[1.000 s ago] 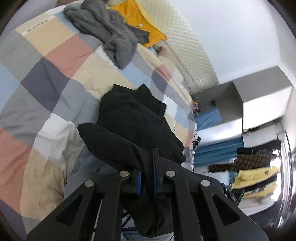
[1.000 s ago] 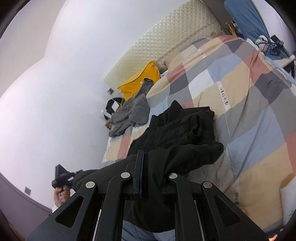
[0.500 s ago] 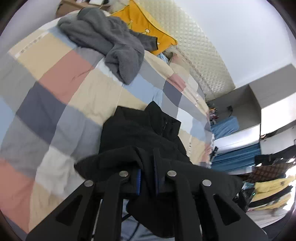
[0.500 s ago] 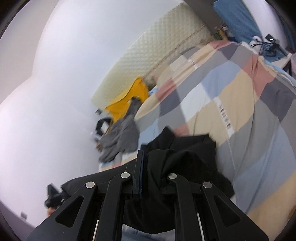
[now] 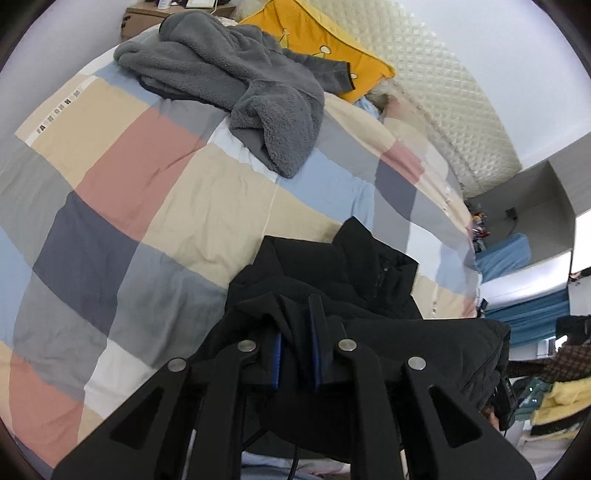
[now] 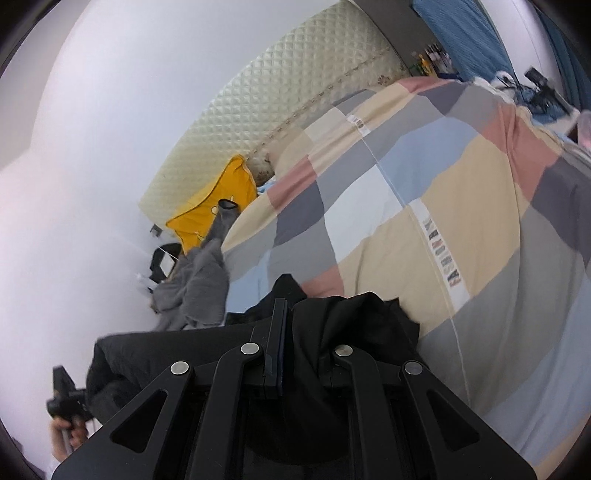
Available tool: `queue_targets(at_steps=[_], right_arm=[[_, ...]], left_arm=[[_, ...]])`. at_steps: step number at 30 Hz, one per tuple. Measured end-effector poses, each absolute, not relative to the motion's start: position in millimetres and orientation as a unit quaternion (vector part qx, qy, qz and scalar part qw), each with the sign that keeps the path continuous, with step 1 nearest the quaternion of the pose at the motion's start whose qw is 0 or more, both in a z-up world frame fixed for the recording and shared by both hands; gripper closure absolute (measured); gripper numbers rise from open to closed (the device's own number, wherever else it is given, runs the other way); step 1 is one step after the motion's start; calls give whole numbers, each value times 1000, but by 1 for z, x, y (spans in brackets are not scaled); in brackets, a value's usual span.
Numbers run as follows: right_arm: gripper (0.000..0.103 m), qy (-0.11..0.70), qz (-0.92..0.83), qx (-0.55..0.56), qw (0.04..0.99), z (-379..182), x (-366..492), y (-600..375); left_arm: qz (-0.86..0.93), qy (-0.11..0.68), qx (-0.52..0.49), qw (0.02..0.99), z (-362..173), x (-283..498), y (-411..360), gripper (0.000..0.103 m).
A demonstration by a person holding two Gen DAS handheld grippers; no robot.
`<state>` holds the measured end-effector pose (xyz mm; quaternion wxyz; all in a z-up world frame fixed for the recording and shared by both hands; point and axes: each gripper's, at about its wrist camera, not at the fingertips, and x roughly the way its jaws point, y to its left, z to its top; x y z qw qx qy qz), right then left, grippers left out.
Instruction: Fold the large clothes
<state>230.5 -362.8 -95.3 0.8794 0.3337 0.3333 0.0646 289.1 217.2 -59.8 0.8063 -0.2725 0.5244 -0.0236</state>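
Observation:
A black jacket (image 5: 332,266) lies on the checked bed cover (image 5: 147,166), its collar pointing away from me. My left gripper (image 5: 295,325) is shut on a bunch of the jacket's black cloth, which fills the narrow gap between the blue pads. In the right wrist view the same jacket (image 6: 351,325) hangs as a stretched edge between both grippers. My right gripper (image 6: 290,314) is shut on that edge, and cloth drapes over its right finger and hides it. A hand (image 6: 66,424) holding the other gripper shows at the lower left.
A grey fleece garment (image 5: 240,74) is heaped at the far end of the bed, beside a yellow pillow (image 5: 314,33) and the quilted headboard (image 5: 443,85). To the right of the bed stand shelves and hanging clothes (image 5: 554,398). A white wall (image 6: 92,147) borders the bed's other side.
Both grippers have carried the held edge of the black jacket forward and lower over the rest of it. The left jaws stand slightly wider apart, still with cloth between them.

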Motion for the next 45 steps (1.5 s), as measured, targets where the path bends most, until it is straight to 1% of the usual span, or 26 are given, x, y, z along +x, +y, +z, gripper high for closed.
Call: queue_targets(at_steps=[10, 16, 19, 24, 28, 32, 38, 41, 42, 44, 45], right_arm=[[98, 379, 54, 277, 881, -122, 286, -362], [99, 425, 34, 239, 872, -157, 316, -354], [99, 442, 37, 216, 870, -177, 330, -348], [101, 460, 41, 238, 854, -204, 345, -352], [101, 465, 41, 238, 852, -210, 347, -350], [100, 464, 47, 251, 848, -212, 342, -353], [91, 457, 64, 238, 855, -188, 326, -349], [86, 446, 74, 234, 861, -174, 310, -347], [85, 442, 78, 233, 863, -170, 305, -347], [78, 433, 88, 233, 866, -159, 290, -348], [75, 430, 94, 237, 866, -155, 284, -350]], left_arm=[[11, 533, -235, 813, -85, 341, 197, 88], [31, 559, -191, 806, -128, 375, 174, 88], [36, 568, -186, 801, -150, 392, 167, 89], [28, 592, -157, 790, -176, 411, 158, 89], [28, 602, -163, 781, -189, 413, 158, 89], [22, 603, -162, 781, -184, 412, 157, 89], [5, 597, -188, 780, -173, 397, 168, 88], [-7, 595, -193, 780, -160, 383, 173, 85], [-10, 591, -194, 783, -155, 378, 175, 81], [-22, 582, -203, 787, -140, 364, 181, 70], [-27, 581, -204, 788, -135, 359, 182, 55]])
